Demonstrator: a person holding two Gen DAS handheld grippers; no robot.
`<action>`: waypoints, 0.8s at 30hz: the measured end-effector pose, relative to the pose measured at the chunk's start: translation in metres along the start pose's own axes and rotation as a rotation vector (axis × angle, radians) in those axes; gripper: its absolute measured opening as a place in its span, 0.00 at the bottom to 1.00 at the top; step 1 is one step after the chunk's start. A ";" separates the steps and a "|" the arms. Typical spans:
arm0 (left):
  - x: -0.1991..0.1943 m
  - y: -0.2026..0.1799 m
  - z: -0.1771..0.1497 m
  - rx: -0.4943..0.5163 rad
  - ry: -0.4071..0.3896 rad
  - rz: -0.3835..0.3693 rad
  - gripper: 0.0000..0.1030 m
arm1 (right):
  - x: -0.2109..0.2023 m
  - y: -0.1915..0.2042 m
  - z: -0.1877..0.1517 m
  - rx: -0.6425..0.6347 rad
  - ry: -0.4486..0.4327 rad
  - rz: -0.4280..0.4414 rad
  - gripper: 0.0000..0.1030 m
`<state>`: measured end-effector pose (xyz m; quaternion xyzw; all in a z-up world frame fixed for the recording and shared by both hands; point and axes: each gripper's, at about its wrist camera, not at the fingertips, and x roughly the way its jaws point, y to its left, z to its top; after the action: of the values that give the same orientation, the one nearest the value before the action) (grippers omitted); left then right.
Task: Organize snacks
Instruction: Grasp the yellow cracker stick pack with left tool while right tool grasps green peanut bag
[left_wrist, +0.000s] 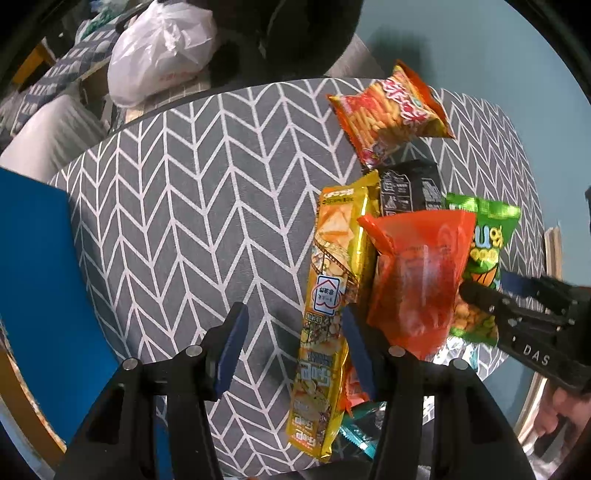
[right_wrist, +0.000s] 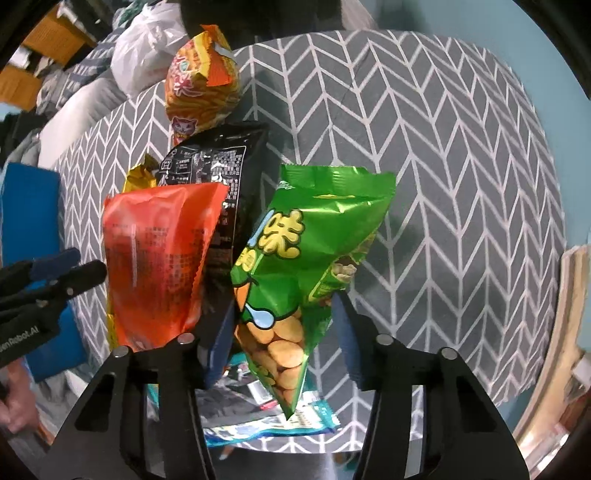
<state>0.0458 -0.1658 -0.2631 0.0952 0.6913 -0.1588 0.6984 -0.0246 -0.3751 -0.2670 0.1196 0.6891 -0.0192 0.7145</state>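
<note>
Several snack bags lie in a pile on the grey chevron cloth (left_wrist: 177, 229). My left gripper (left_wrist: 291, 350) is open and empty, its right finger beside a long yellow snack pack (left_wrist: 328, 306). A plain orange bag (left_wrist: 417, 273) leans next to it, with a black bag (left_wrist: 410, 192) behind and an orange stick-snack bag (left_wrist: 388, 114) further back. My right gripper (right_wrist: 284, 332) stands open around the lower part of a green biscuit bag (right_wrist: 303, 258), which is upright between the fingers. The orange bag (right_wrist: 159, 266), black bag (right_wrist: 218, 173) and stick-snack bag (right_wrist: 199, 88) stand to its left.
A blue box (left_wrist: 40, 280) stands at the left edge of the table. A white plastic bag (left_wrist: 162, 51) lies beyond the far edge. A teal packet (right_wrist: 269, 424) lies under the pile at the near edge. Bare cloth (right_wrist: 443, 184) stretches to the right.
</note>
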 end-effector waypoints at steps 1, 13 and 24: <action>-0.001 -0.001 0.000 0.010 -0.002 0.001 0.53 | -0.002 0.000 0.000 -0.017 -0.003 -0.014 0.45; -0.001 -0.010 -0.002 0.041 0.006 -0.006 0.53 | -0.023 -0.045 0.002 -0.031 -0.023 -0.086 0.44; 0.026 -0.022 0.000 0.050 0.056 0.008 0.58 | -0.037 -0.082 -0.014 0.042 -0.026 -0.059 0.54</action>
<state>0.0381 -0.1890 -0.2867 0.1198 0.7062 -0.1703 0.6767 -0.0559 -0.4573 -0.2423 0.1140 0.6825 -0.0560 0.7197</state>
